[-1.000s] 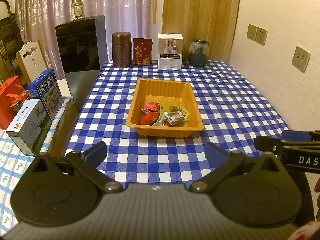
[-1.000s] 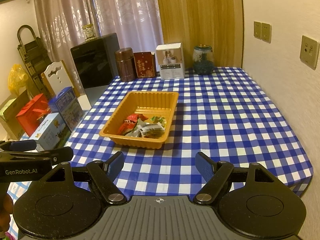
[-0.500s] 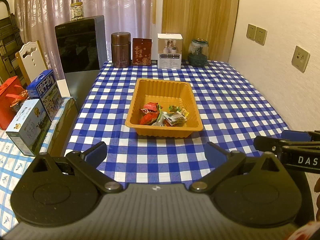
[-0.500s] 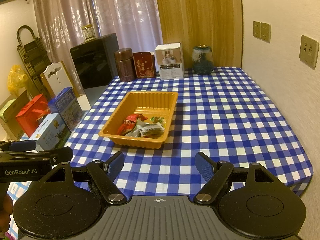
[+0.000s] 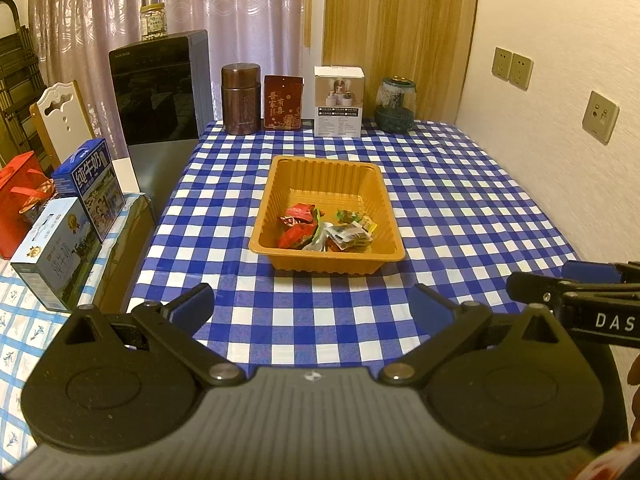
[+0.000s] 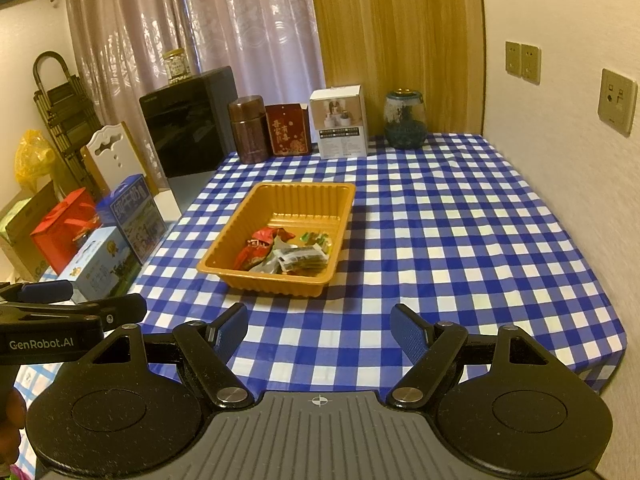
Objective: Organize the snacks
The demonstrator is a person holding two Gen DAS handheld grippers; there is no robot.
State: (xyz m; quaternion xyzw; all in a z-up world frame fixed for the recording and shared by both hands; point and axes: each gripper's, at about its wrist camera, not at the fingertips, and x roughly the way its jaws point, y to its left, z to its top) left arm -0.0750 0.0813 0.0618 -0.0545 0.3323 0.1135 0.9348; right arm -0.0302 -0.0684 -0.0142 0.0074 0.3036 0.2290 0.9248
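Note:
An orange plastic tray (image 5: 326, 174) (image 6: 298, 194) sits mid-table on the blue-and-white checked cloth. In its near end lies a small heap of wrapped snacks (image 5: 326, 230) (image 6: 286, 254), red, green and silver. My left gripper (image 5: 314, 308) hovers over the near table edge, in front of the tray, open with nothing between its blue pads. My right gripper (image 6: 318, 330) hangs to the right of it, also open and empty, short of the tray. Each gripper's fingers (image 5: 568, 284) (image 6: 60, 304) show at the side of the other's view.
Along the table's far edge stand a brown canister (image 5: 241, 98), a red box (image 5: 283, 102), a white box (image 5: 339, 100) and a glass jar (image 5: 396, 104). Left of the table are milk cartons (image 5: 60, 248), a red bag (image 5: 18, 196) and a black appliance (image 5: 160, 88). A wall runs along the right.

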